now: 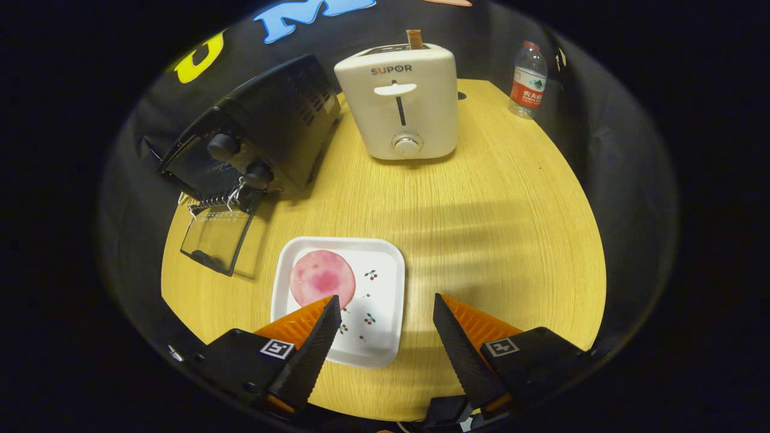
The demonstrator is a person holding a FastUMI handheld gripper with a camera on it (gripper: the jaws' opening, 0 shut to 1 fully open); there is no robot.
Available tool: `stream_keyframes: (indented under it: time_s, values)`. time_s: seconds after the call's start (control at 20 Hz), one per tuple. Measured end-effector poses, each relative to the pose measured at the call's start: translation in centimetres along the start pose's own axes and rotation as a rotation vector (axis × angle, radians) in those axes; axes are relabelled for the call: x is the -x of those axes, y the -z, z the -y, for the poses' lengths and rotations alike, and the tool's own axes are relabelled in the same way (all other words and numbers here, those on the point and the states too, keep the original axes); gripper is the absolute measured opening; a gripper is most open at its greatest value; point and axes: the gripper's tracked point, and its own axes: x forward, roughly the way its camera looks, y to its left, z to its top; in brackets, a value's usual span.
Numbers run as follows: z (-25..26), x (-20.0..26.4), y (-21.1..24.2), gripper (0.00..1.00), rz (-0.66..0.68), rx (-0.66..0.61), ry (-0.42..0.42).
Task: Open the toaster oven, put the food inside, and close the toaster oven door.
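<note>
A round wooden table [493, 228] fills the middle of the frame; at the bottom, the gripper [385, 307] has its two fingers spread wide apart, holding nothing, with bare tabletop and the edge of a plate showing between them. The plate [385, 282] is white, square with rounded corners and printed with small cherries; it lies at lower centre-left, partly under the left fingertip. On its left half rests the food [322, 276], a flat round slice, pale pink with darker pink blotches, its lower edge hidden behind the left fingertip. At the upper left stands the toaster oven [271, 126], a black box with vent slots on its side and two dark knobs on its front; its glass door [213, 237] hangs open and down toward the table, and a wire rack [213, 198] shows at the mouth. At top centre stands a cream slot toaster [400, 102] with bread poking out; a water bottle [528, 79] stands at upper right.
</note>
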Motion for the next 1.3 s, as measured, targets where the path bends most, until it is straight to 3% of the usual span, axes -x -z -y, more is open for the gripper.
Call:
stream_keyframes:
  time_s: [0.25,0.45,0.55,0.9,1.3]
  values:
    - [0.0,-1.6,1.6,0.96,-0.092,0.01,0.03]
    - [1.0,-1.9,1.3,0.57,-0.14,0.017,0.105]
    - [0.5,-1.8,1.2,0.38,-0.166,-0.003,0.077]
    - [0.6,-2.2,1.7,0.05,-0.216,-0.133,-0.026]
    - [-0.2,-2.0,2.1,0.02,-0.227,-0.277,-0.1]
